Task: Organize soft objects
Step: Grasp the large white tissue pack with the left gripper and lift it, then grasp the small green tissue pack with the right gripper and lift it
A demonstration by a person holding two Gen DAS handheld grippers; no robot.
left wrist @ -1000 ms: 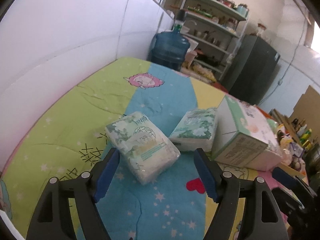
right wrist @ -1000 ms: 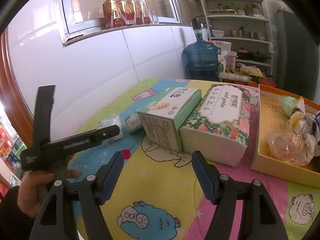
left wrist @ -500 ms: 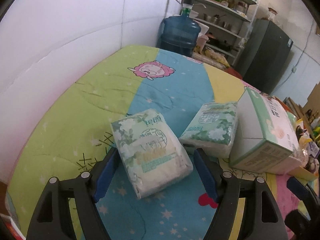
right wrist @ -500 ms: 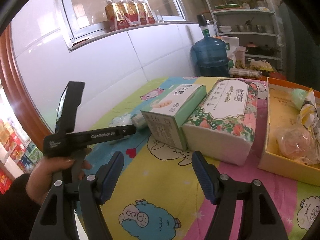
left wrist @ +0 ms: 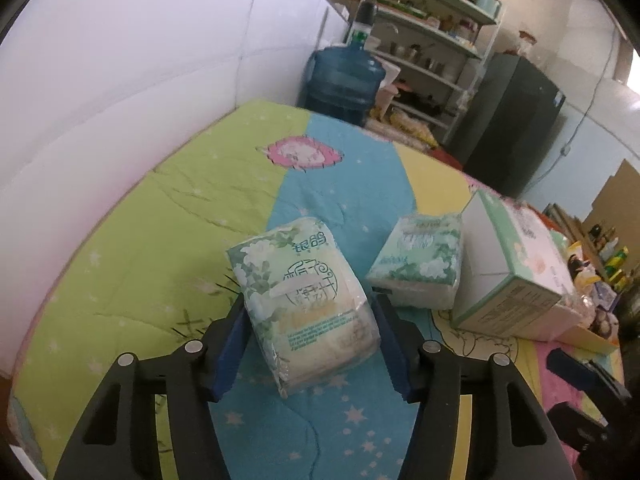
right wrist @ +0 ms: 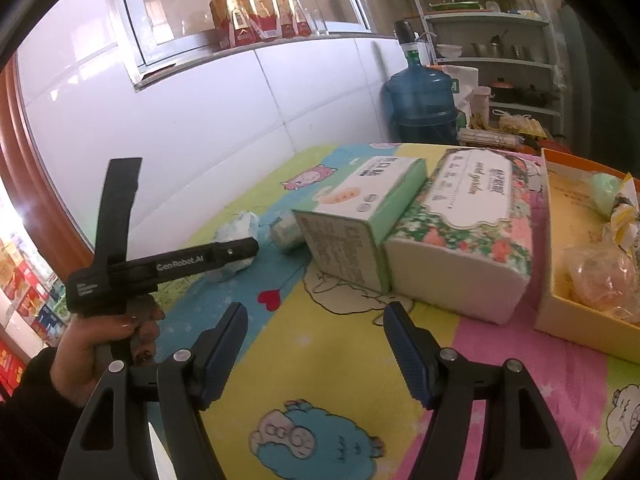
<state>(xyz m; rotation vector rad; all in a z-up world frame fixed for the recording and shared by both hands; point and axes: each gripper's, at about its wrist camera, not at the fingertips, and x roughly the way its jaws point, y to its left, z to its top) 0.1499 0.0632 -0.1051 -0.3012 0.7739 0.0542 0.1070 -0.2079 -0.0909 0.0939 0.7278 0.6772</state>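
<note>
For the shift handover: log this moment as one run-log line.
phase: grasping | left tool: just been closing, pads on near tissue pack | right tool: open, empty, over blanket | second pack: untouched

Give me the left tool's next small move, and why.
Probably finish closing, then lift. The left tool has just been closing around the near tissue pack; its fingers flank the pack's sides, but whether the pads press yet I cannot tell. The pack lies flat on the blanket, apart from the second pack, so a straight lift looks clear.
</note>
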